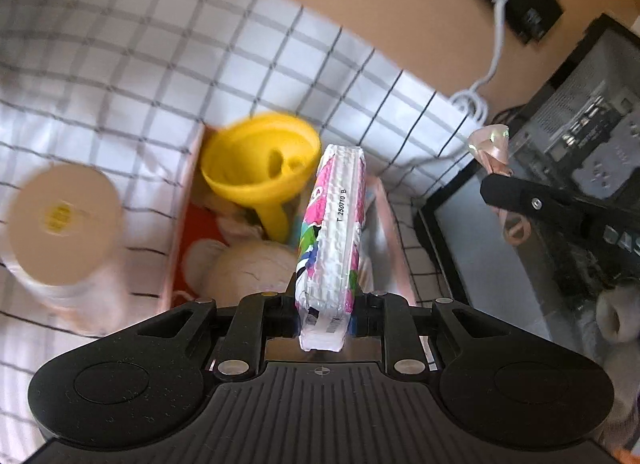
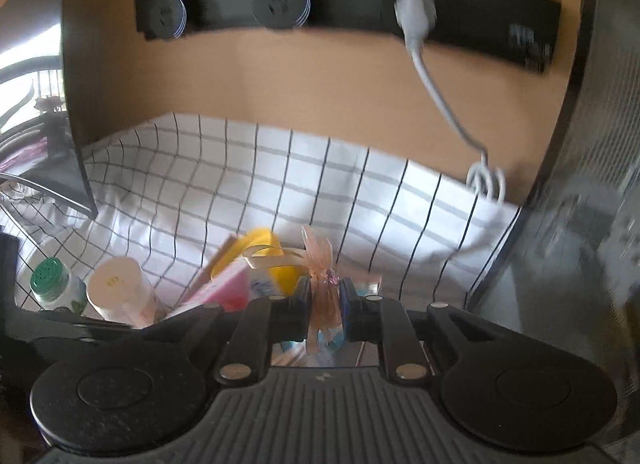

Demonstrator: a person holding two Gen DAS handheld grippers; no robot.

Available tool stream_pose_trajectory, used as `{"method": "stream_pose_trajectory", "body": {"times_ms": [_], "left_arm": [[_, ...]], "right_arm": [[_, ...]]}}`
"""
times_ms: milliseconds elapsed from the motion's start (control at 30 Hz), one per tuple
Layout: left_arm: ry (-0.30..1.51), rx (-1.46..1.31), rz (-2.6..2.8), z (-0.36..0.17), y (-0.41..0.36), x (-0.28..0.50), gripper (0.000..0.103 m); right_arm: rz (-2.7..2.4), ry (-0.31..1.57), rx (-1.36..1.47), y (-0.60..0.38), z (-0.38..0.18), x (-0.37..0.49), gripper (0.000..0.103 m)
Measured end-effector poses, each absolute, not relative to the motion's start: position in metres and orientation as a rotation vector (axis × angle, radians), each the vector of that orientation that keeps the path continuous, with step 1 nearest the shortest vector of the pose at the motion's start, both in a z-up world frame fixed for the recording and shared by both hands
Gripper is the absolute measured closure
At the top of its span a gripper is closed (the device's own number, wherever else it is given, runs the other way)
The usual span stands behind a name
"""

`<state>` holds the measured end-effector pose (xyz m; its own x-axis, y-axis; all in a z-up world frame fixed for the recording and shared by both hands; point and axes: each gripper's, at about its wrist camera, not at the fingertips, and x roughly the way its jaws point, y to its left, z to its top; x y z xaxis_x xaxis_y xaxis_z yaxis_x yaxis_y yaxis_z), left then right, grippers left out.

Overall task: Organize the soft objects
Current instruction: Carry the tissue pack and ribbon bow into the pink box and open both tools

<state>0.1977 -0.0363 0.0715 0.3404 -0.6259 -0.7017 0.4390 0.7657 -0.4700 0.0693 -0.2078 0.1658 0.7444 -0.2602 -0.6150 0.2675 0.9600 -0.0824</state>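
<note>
Checked cloth (image 1: 140, 75): left gripper (image 1: 326, 300) grasping tissue pack (image 1: 332, 232), right gripper (image 2: 325, 304) pinching ribbon (image 2: 322, 284), both carrying toward bin (image 1: 180, 223) at 11 o'clock; release next.

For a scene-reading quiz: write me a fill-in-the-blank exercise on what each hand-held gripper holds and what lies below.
1. The left hand-held gripper is shut on a ____ pack printed pink and white.
2. The right hand-held gripper pinches a small ____ bag tied with ribbon.
3. The funnel in the box is ____.
4. The cloth bears a ____ pattern.

Missing: tissue; peach; yellow; grid
</note>
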Motion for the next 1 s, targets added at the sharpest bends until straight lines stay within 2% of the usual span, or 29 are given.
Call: {"method": "stream_pose_trajectory", "body": {"times_ms": [167,467,633,833,1000], "left_arm": [[0.981,-0.120,-0.668,0.056,-0.053,0.200,0.076],[0.857,0.110,-0.629,0.086,-0.055,0.183,0.074],[0.834,0.130,-0.617,0.104,-0.043,0.179,0.074],[0.774,0.087,-0.585,0.124,-0.027,0.182,0.074],[0.812,0.038,-0.620,0.113,-0.025,0.189,0.074]], "right_arm": [[-0.263,0.713,0.069,-0.218,0.140,0.081,0.088],[-0.226,0.765,0.172,-0.224,0.093,0.124,0.088],[-0.260,0.822,0.212,-0.229,0.069,0.138,0.088],[-0.269,0.849,0.251,-0.236,0.069,0.140,0.087],[-0.287,0.897,0.322,-0.243,0.071,0.141,0.083]]}}
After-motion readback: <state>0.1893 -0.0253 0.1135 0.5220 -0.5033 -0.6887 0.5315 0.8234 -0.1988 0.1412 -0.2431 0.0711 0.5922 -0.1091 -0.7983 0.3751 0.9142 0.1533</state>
